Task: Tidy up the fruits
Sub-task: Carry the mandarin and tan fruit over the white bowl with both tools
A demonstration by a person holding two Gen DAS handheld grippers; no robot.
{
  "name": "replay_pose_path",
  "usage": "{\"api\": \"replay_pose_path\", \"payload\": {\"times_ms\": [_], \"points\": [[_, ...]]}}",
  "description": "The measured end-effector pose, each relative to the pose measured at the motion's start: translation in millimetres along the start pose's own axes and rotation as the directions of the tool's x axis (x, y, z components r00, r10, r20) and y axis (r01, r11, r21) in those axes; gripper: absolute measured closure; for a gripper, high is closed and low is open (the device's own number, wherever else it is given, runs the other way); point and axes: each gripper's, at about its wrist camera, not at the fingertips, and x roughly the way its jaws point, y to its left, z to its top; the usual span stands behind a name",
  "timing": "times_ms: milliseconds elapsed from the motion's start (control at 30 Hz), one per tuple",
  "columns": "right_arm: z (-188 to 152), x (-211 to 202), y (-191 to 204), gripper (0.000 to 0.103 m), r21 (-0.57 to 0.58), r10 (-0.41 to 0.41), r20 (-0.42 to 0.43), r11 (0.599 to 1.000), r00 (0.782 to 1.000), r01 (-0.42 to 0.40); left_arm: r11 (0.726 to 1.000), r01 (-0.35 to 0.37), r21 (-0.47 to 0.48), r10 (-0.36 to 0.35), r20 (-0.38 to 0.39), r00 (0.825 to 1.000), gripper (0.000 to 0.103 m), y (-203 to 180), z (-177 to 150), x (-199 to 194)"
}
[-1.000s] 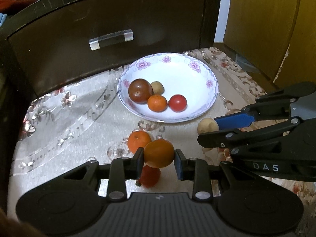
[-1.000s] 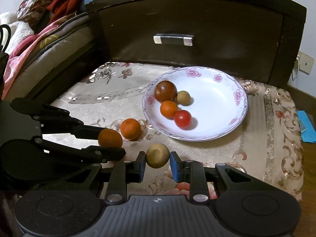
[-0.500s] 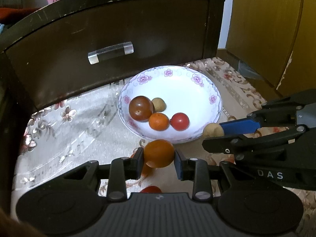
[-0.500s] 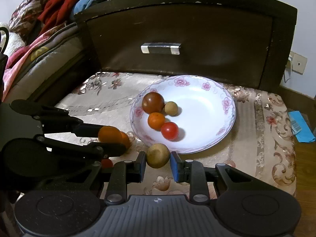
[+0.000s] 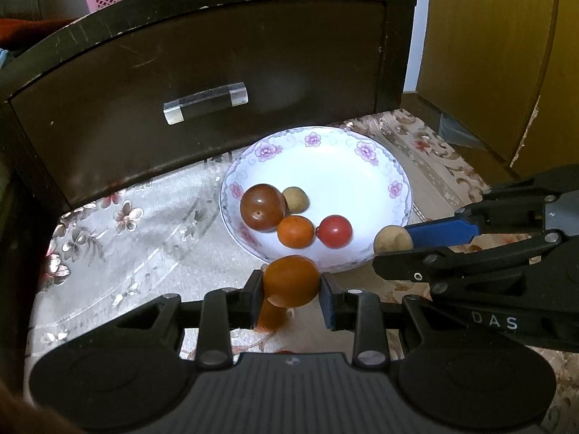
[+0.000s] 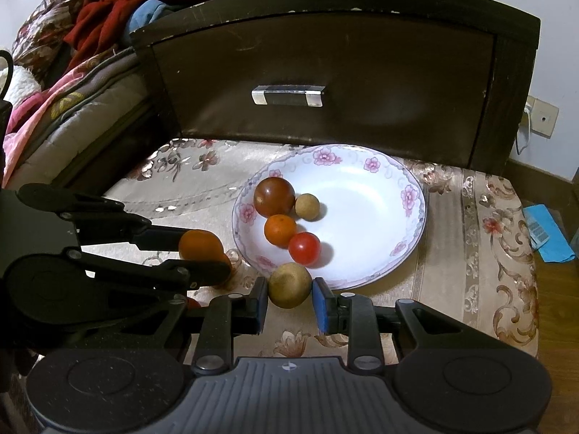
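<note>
Right now I have my left gripper (image 5: 291, 285) clamped on an orange fruit (image 5: 291, 280) at lower centre of the left wrist view, held just short of the near rim of the flowered white plate (image 5: 362, 166). My right gripper (image 6: 290, 296) is closed around a tan round fruit (image 6: 289, 284) at lower centre of its own view, level with the plate's near edge. On the plate, left of centre, sit a dark red tomato (image 5: 262, 207), a small tan fruit (image 5: 295, 199), a small orange (image 5: 295, 231) and a red cherry tomato (image 5: 334, 231), clustered together. Behind the plate, across the upper frame, stands a dark drawer front (image 5: 217, 72) with a clear handle (image 5: 205, 102). Both grippers hover over the floral cloth (image 5: 126, 238).
</note>
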Motion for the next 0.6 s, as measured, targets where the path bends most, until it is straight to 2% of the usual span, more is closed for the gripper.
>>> {"api": "replay_pose_path", "payload": {"times_ms": [600], "points": [[26,10,-25,0.080,0.037,-0.039,0.051,0.999,0.998,0.037,1.000,-0.009,0.005,0.009,0.056,0.998,0.063,0,36,25]]}}
